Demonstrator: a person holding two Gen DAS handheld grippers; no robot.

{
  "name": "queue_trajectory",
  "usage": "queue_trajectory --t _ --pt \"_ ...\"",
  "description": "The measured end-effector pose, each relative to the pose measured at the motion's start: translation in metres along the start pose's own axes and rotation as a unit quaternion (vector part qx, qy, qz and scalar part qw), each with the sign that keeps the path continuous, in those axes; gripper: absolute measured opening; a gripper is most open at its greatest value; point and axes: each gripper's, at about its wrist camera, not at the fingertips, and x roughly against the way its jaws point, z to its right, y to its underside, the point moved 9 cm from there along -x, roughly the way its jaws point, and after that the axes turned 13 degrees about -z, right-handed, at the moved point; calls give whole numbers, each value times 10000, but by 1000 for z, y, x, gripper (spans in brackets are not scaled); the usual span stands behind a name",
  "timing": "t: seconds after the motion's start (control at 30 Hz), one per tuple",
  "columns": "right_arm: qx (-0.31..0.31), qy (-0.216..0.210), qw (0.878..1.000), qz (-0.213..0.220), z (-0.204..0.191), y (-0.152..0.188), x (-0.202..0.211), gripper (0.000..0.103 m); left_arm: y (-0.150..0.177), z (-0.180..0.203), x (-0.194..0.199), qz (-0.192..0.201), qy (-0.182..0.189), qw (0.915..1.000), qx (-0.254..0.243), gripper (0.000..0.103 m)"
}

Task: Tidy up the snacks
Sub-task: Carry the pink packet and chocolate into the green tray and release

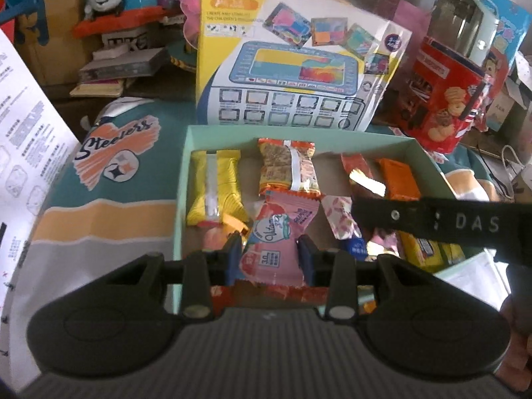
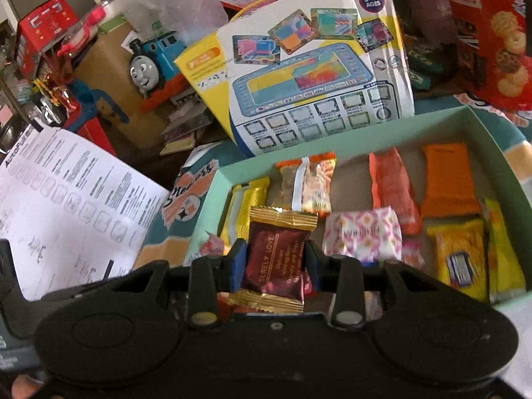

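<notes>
Pink crinkly foil snack packet (image 1: pixel 273 249) sat pinched in my left gripper (image 1: pixel 271 255) above the mint-green cardboard box (image 1: pixel 181 179); my right gripper (image 2: pixel 276 261) clamped a maroon-and-gold foil sachet (image 2: pixel 277 261). Best bet was lowering each into bare gaps, releasing flat, without snagging neighbours.

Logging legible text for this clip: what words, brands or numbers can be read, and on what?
"SURELY LOVE": maroon packet in the right gripper.
"Vitamin", uncertain: pink packet in the left gripper.
"3-12 AGES": toy box.
"Steelers": teal cloth.
"DAS": black strap.
Manual sheet, small print on both packets, red biscuit tin: too blurred.
</notes>
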Motion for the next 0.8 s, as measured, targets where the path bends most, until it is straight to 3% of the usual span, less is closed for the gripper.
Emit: queue_trajectory --t 0.17,0.23,0.27,0.3,0.37,0.5,0.8 --pt "72 -49 9999 -97 1 -17 -24 38 -3 5 -21 -164 -25 9998 -130 37" --pt "156 -33 9998 -137 1 -21 -31 41 -1 6 -23 -109 -214 9995 -228 56" --pt "176 -8 9998 -119 1 -22 -32 51 -1 6 -22 -63 -335 9991 -239 79" --pt "180 11 9998 -88 1 -23 -32 63 -1 6 -21 31 -440 9987 -248 91" --pt "135 19 9999 -26 4 -22 -31 80 -1 6 -18 173 -559 9979 -263 94" --pt "66 104 9999 25 9 -14 -24 100 -1 3 -17 102 -507 9986 -124 99" --pt "-266 127 9995 74 21 6 5 103 12 2 -1 49 -409 9991 105 103"
